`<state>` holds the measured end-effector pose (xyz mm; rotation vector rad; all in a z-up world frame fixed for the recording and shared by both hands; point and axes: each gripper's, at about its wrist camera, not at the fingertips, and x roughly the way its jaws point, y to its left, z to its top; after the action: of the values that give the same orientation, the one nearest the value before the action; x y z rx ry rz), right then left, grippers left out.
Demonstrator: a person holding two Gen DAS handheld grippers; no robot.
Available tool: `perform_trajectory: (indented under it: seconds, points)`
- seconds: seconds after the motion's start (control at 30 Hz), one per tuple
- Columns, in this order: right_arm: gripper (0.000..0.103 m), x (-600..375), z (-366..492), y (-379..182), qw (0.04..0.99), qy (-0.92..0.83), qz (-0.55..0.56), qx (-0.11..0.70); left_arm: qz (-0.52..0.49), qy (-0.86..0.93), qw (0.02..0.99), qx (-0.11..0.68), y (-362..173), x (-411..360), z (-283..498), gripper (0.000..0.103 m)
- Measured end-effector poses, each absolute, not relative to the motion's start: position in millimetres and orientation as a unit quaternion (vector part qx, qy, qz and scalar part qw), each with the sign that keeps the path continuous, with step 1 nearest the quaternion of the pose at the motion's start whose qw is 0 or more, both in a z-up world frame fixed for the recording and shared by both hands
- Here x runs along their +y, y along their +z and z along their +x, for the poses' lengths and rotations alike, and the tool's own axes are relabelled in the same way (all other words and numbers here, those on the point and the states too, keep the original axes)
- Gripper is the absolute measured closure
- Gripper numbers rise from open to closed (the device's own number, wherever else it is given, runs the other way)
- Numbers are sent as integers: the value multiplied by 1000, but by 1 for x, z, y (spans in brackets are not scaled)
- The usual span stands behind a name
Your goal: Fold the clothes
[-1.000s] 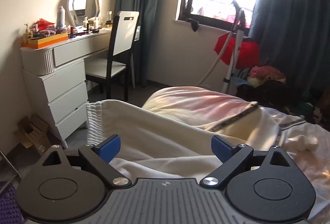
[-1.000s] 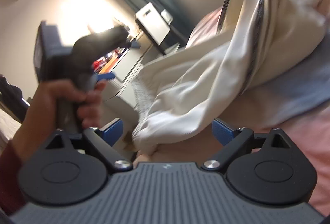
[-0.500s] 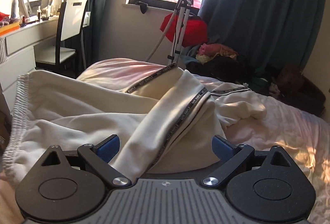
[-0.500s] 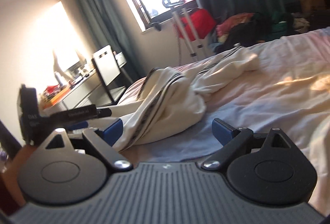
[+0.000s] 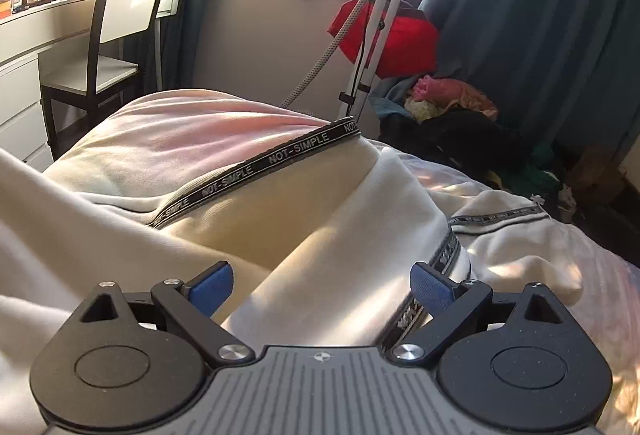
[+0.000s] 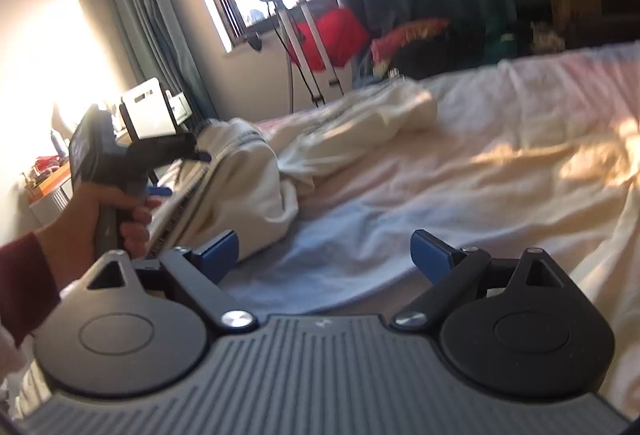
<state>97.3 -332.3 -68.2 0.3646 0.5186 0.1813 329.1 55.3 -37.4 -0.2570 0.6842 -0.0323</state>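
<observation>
Cream sweatpants [image 5: 304,219] are lying bunched up on the bed [image 6: 500,163]. Left gripper [image 5: 320,285] is hovering over them, right gripper [image 6: 325,254] beside them, both jaws wide, holding nothing.

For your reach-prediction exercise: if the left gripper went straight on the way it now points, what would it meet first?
Most likely the cream trousers: their fabric lies bunched directly ahead of the open left gripper, between its fingers. Depth is uncertain.

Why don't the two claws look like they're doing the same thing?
The left claw has the cream trousers bunched between its fingers; the right claw has only pink bedsheet ahead. The left sits over the clothes, the right off to their side. Both stand wide open, gripping nothing.
</observation>
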Motion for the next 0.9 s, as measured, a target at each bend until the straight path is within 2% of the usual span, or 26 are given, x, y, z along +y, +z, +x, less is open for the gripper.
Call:
perform_trajectory:
  seconds: [0.1, 0.2, 0.27, 0.3, 0.33, 0.37, 0.53, 0.73, 0.9]
  points:
    - [9, -340, 117, -82, 938, 99, 199, 265, -114, -9, 934, 339, -42, 45, 358, 8]
    - [9, -346, 128, -89, 940, 91, 199, 263, -78, -2, 929, 363, -48, 30, 377, 26]
    - [9, -350, 132, -95, 937, 82, 203, 271, -57, 1, 930, 362, -47, 19, 374, 57]
    - [9, -351, 132, -97, 936, 79, 205, 275, -46, 2, 931, 362, -46, 13, 372, 64]
    - [9, -353, 132, -98, 934, 76, 207, 280, -26, 7, 932, 361, -43, 6, 366, 87]
    - [9, -353, 132, -99, 933, 73, 208, 283, -9, 5, 932, 361, -40, -2, 359, 99]
    - [9, -349, 117, -90, 943, 66, 186, 266, 41, -50, 945, 321, -7, -33, 291, 100]
    - [9, -340, 94, -75, 953, 74, 164, 245, 82, -116, 952, 273, 16, -61, 169, 101]
    - [9, -340, 75, -67, 955, 73, 165, 234, 43, -165, 941, 293, -5, -61, 71, 101]
